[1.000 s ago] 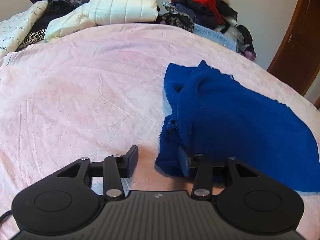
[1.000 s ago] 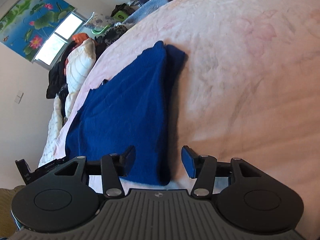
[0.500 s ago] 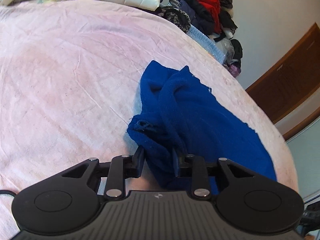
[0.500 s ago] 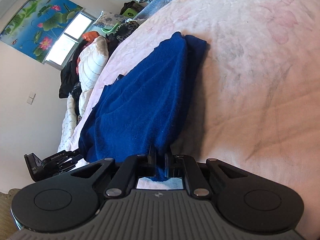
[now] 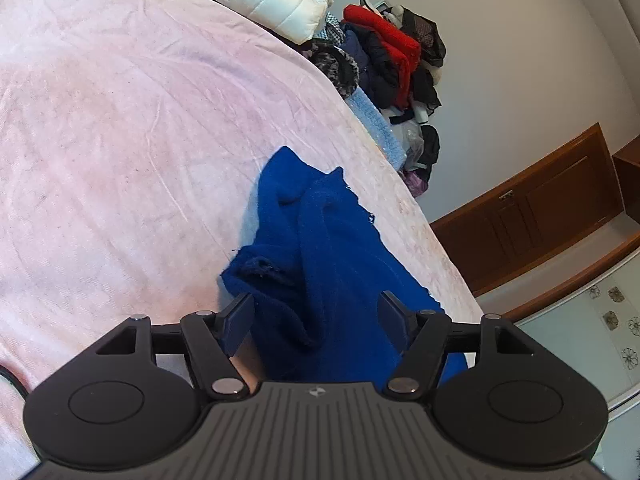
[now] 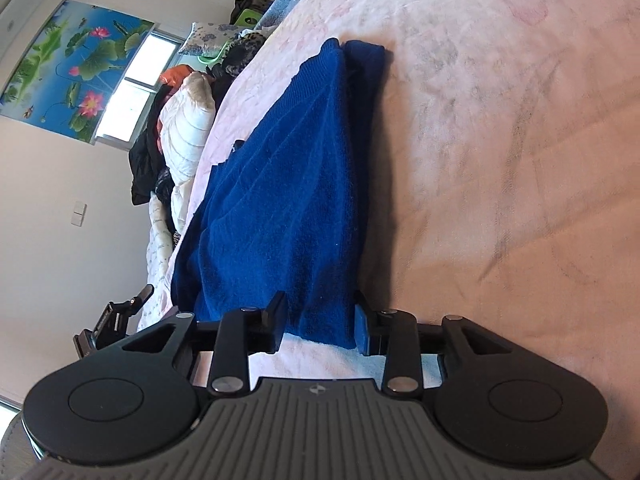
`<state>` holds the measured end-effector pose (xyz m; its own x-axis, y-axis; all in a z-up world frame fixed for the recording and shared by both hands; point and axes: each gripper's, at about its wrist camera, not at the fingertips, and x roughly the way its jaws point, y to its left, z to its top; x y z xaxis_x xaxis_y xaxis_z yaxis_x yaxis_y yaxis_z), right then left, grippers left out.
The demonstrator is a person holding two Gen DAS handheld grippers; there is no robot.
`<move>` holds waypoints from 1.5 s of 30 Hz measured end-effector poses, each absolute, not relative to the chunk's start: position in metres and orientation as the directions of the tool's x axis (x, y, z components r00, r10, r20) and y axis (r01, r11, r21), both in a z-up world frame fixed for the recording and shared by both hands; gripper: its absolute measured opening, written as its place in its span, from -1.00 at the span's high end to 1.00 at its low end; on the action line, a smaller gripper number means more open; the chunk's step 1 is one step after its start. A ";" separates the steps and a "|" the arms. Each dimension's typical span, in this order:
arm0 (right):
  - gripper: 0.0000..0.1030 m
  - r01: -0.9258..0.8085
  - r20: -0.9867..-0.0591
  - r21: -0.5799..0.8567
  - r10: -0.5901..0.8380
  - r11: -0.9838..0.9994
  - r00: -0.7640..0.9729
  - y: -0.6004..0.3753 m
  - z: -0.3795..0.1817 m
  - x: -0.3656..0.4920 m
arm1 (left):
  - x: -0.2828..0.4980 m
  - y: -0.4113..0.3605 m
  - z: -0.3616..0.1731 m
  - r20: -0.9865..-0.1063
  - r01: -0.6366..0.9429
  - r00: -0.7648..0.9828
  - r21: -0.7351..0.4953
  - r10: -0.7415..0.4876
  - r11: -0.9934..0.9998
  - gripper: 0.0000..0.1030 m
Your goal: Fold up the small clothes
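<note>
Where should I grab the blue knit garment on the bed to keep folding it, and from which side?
Probably by its near hem corners, coming in low from the bed's near edge. The blue knit garment lies lengthwise away from both grippers, its near end between the opening jaws of the left gripper and the right gripper, neither pressing it. The far end is bunched, harder to pinch cleanly.

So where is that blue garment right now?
The blue garment lies bunched on the pink bedspread, its near edge between both opening grippers, with the clothes pile beyond.
</note>
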<state>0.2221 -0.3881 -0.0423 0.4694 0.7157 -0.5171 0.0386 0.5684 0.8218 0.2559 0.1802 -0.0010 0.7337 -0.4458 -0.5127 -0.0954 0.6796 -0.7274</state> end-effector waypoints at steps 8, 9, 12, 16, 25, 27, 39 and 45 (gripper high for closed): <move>0.18 0.005 -0.539 0.797 0.708 0.604 0.455 -0.380 -0.038 0.222 | 0.257 0.154 0.005 -0.593 -0.054 0.719 -0.568 -0.363 0.821 -0.31; 0.17 0.004 -0.541 0.795 0.706 0.607 0.457 -0.379 -0.038 0.222 | 0.257 0.150 0.005 -0.605 -0.063 0.727 -0.529 -0.324 0.846 -0.31; 0.17 -0.011 -0.560 0.773 0.690 0.635 0.458 -0.376 -0.036 0.222 | 0.260 0.142 -0.001 -0.666 -0.116 0.722 -0.386 -0.189 0.915 -0.29; 0.70 0.004 -0.567 0.773 0.687 0.635 0.454 -0.378 -0.039 0.223 | 0.258 0.152 -0.007 -0.669 -0.128 0.705 -0.450 -0.238 0.884 0.23; 0.83 0.005 -0.610 0.728 0.644 0.685 0.462 -0.386 -0.038 0.219 | 0.259 0.192 -0.006 -0.685 -0.181 0.663 -0.537 -0.301 0.824 0.90; 0.82 0.018 -0.601 0.742 0.651 0.671 0.464 -0.388 -0.040 0.220 | 0.264 0.193 -0.015 -0.723 -0.198 0.622 -0.517 -0.301 0.833 0.91; 0.12 -0.023 -0.474 0.778 0.611 0.628 0.634 -0.413 0.028 0.244 | 0.254 0.152 0.074 -0.594 -0.070 0.803 -0.178 -0.051 0.982 0.82; -0.15 -0.053 -0.589 0.622 0.511 0.781 0.626 -0.361 0.028 0.336 | 0.342 0.051 0.062 -0.643 0.161 0.754 -0.012 -0.131 0.987 0.51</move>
<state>0.3355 -0.3606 0.0276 0.6258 0.5114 -0.5890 -0.0532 0.7813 0.6218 0.3416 0.0513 0.0622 0.7545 -0.1309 -0.6431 0.1612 0.9869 -0.0119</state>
